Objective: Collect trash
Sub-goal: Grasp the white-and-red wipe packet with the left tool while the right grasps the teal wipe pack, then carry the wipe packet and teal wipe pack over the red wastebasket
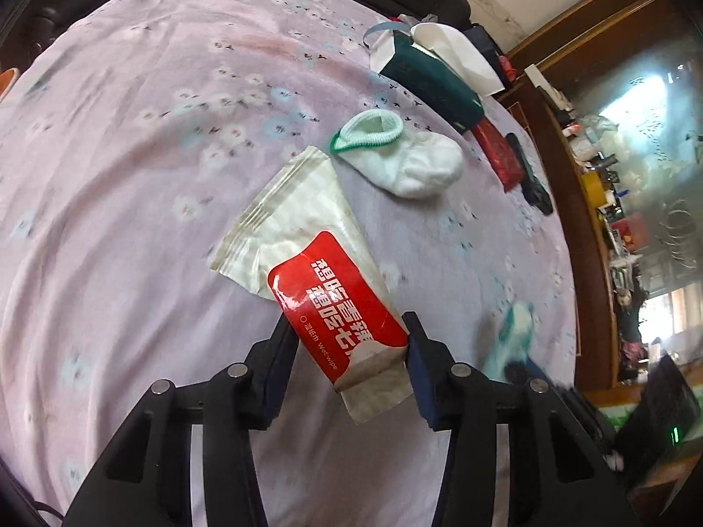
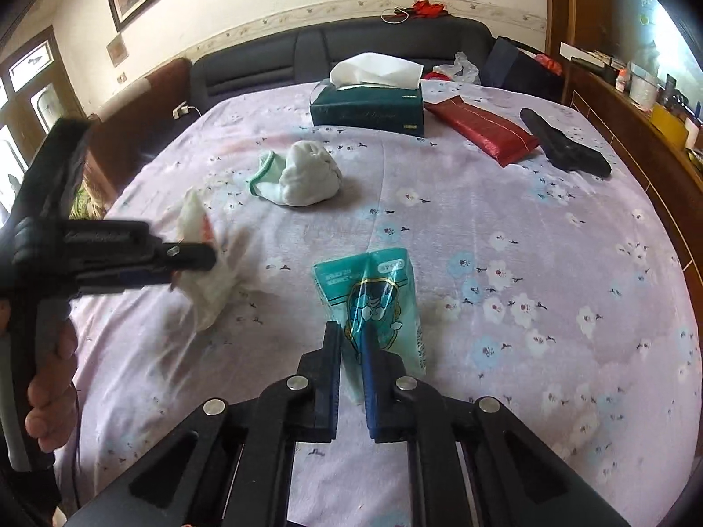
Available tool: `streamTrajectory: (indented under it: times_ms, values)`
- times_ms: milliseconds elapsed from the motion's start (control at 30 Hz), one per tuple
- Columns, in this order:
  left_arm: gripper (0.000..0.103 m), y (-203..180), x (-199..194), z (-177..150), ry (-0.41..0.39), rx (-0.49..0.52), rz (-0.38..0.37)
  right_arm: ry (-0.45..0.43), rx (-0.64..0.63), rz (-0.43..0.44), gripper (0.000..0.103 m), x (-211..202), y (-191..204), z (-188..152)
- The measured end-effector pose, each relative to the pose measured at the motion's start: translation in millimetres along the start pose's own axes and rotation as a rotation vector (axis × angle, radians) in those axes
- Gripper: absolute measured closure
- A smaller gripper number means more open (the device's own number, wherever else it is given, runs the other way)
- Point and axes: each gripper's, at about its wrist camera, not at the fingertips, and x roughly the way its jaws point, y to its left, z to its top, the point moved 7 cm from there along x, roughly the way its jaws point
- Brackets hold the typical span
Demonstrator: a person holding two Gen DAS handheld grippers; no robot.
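A white wet-wipe packet (image 1: 316,263) with a red label sits crosswise between the pads of my left gripper (image 1: 349,329), which is shut on its lower end. The right wrist view shows that left gripper (image 2: 193,259) at the left, a hand (image 2: 48,377) on its handle, holding the packet (image 2: 206,281) just above the bedsheet (image 2: 505,228). My right gripper (image 2: 349,333) is shut on a teal plastic wrapper (image 2: 373,281) with a cartoon print, its pads pinching the wrapper's near end. In the left wrist view the same teal wrapper (image 1: 514,333) appears as a blur.
A white sock with green trim (image 2: 298,175) lies mid-bed. Behind it stand a dark green tissue box (image 2: 367,105), a red pouch (image 2: 483,131) and a black object (image 2: 567,145). A dark headboard (image 2: 395,39) closes the far side. A wooden cabinet (image 2: 637,131) runs along the right.
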Motion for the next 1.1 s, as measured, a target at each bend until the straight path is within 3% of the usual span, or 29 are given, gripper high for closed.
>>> streamTrajectory:
  times_ms: [133, 300, 600, 867, 1100]
  values:
    - [0.058, -1, -31, -20, -0.06, 0.041, -0.019, 0.0, 0.029, -0.003, 0.097, 2, -2, 0]
    - [0.057, -17, -67, -45, -0.121, 0.084, -0.065, -0.071, 0.065, 0.014, 0.097, -23, 2, -2]
    - [0.057, -83, -122, -98, -0.197, 0.269, -0.157, -0.284, 0.191, 0.018, 0.097, -134, -2, -29]
    - [0.057, -121, -148, -149, -0.172, 0.358, -0.257, -0.434, 0.293, 0.027, 0.097, -226, -5, -81]
    - [0.057, -124, -154, -174, -0.157, 0.406, -0.307, -0.508, 0.364, 0.031, 0.097, -276, -2, -131]
